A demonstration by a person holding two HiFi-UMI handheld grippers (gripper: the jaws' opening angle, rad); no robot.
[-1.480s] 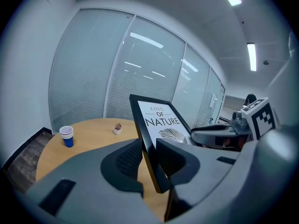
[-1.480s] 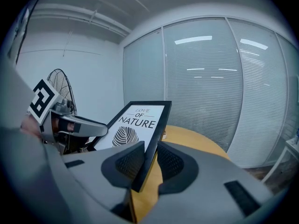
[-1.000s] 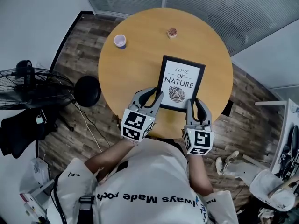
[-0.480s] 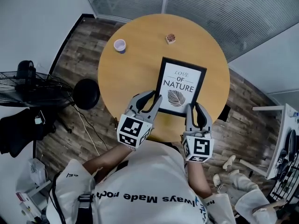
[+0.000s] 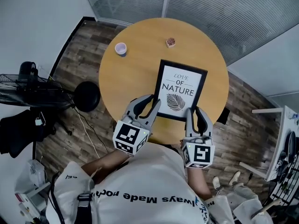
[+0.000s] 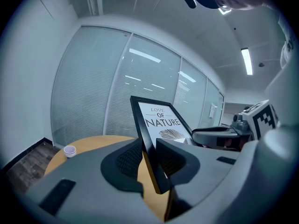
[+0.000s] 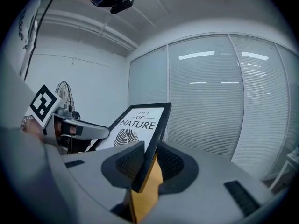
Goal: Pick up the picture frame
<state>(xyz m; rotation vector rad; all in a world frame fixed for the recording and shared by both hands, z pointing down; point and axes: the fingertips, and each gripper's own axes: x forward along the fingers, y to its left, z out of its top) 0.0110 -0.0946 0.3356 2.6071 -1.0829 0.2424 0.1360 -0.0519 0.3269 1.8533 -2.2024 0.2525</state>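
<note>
Left gripper (image 5: 150,107) and right gripper (image 5: 195,116) are each clamped on a bottom corner of the picture frame (image 5: 180,89), centre of the head view, over the round table (image 5: 133,73). Risk: edge-only grip. If the hands spread or tilt unevenly, the frame could slip and drop.

I count one picture frame (image 5: 180,90), two grippers (left gripper (image 5: 150,105), right gripper (image 5: 195,112)), one round table (image 5: 131,78), one small cup (image 5: 121,48), one small brown block (image 5: 171,42) and one floor fan (image 5: 28,90).
</note>
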